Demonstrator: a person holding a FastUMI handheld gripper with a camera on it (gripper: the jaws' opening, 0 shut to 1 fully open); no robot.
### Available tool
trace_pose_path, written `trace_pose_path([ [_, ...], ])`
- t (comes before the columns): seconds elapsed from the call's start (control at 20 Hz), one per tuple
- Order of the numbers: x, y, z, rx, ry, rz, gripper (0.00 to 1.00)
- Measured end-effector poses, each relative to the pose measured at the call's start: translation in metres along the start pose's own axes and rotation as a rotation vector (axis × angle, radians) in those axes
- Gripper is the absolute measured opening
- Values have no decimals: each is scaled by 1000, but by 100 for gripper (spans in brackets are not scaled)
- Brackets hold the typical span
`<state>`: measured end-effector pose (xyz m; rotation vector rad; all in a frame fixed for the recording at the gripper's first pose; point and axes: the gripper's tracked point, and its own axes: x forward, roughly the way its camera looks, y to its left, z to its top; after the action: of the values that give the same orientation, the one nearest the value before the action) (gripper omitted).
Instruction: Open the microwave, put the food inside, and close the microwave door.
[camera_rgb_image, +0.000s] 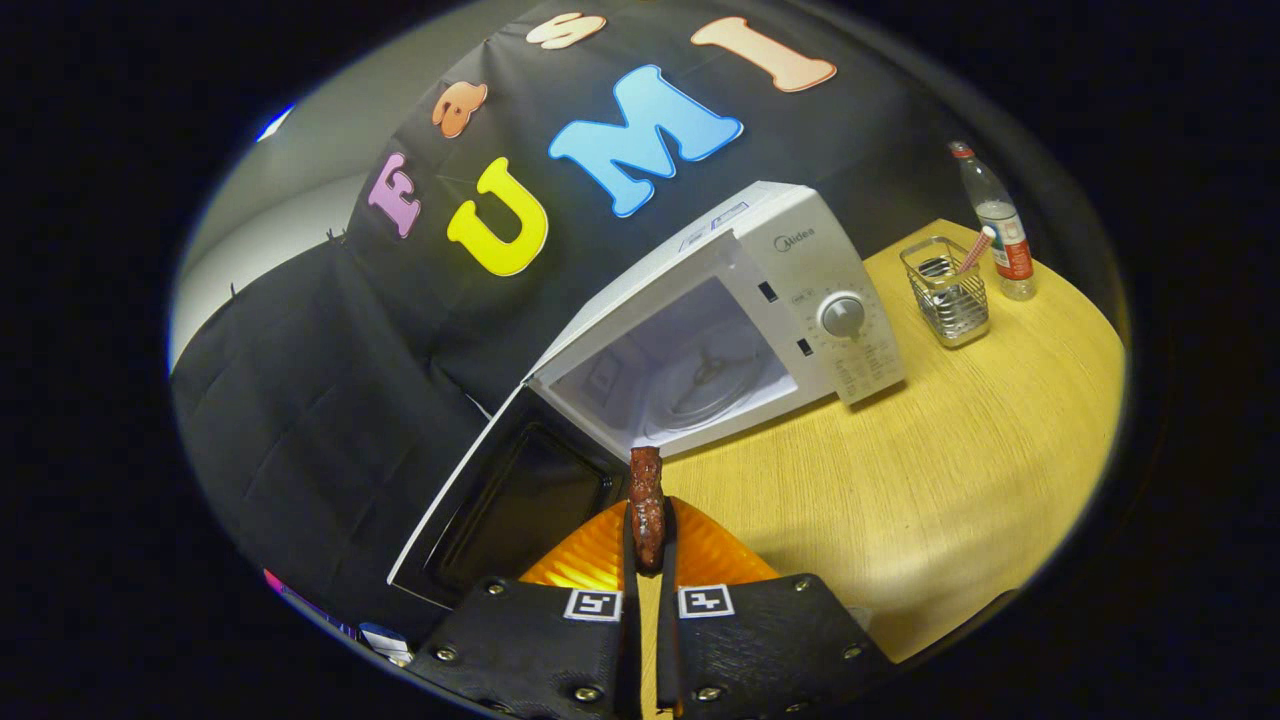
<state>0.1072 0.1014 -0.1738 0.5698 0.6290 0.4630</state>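
Gripper (648, 545) is clamped tight on the sausage (646, 505), both fingers pinching it upright over an orange plate (590, 560). At twelve o'clock, just ahead, the microwave (800, 270) gapes, door (500, 500) swung wide toward ten o'clock.

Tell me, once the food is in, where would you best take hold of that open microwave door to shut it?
Probably the door's free outer edge, farthest from the hinge beside the cavity, pushing from its outer face. The tool is shut on the food.
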Motion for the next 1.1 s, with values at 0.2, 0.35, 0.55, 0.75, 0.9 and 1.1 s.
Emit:
trace_pose_path([
  [0.2, 33, 3, 16, 2, -30, 7, 6],
  [0.35, 61, 6, 23, -1, -48, 2, 6],
  [0.55, 96, 19, 34, -29, -118, 26, 6],
  [0.75, 127, 18, 37, -57, -160, 1, 6],
  [0.9, 149, 10, 42, -35, -203, -16, 6],
  [1.1, 181, -3, 48, 29, -232, -54, 6],
])
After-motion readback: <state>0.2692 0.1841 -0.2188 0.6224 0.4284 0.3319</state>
